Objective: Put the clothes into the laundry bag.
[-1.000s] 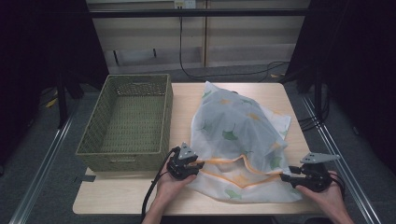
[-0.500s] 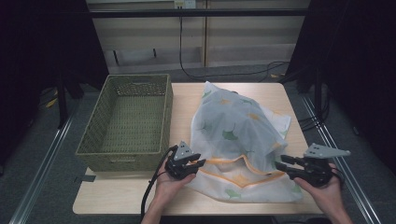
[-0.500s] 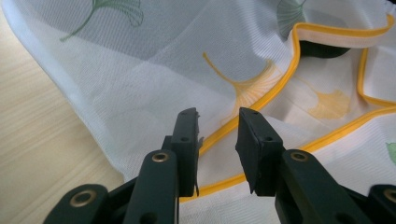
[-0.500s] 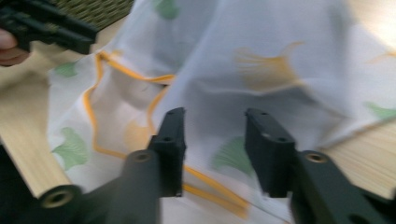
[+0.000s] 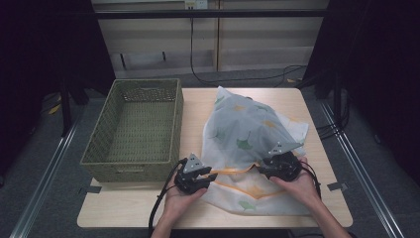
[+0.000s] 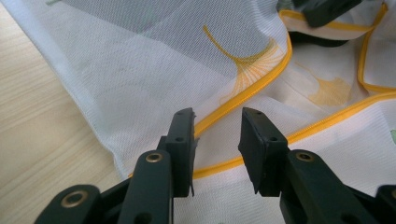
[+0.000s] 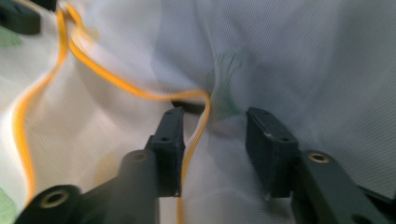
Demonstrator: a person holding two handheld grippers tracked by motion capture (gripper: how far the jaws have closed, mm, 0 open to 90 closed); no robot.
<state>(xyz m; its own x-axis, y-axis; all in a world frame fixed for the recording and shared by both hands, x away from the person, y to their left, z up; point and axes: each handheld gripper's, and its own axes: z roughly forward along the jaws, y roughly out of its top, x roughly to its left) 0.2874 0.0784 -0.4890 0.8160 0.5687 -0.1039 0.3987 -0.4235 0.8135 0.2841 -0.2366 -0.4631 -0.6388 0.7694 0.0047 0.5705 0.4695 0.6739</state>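
Pale wooden desk (image 5: pixel 198 106) carries a sheer, light, slippery cloth (image 5: pixel 247 134) (orange-piped) toward its near right corner; left gripper (image 5: pixel 200 177) and right gripper (image 5: pixel 272 166), both gaping, should pinch the piping.

The right tongs (image 7: pixel 212 140) stood apart, their two black jaws rising from the bottom with a clear gap between them. White sheer cloth (image 7: pixel 303 60) lay behind and under them, creased into folds. A yellow-orange trim (image 7: pixel 140 93) curved across the cloth and dropped down just beside the left jaw. A faint green leaf print (image 7: pixel 229 70) showed, blurred, above the gap.
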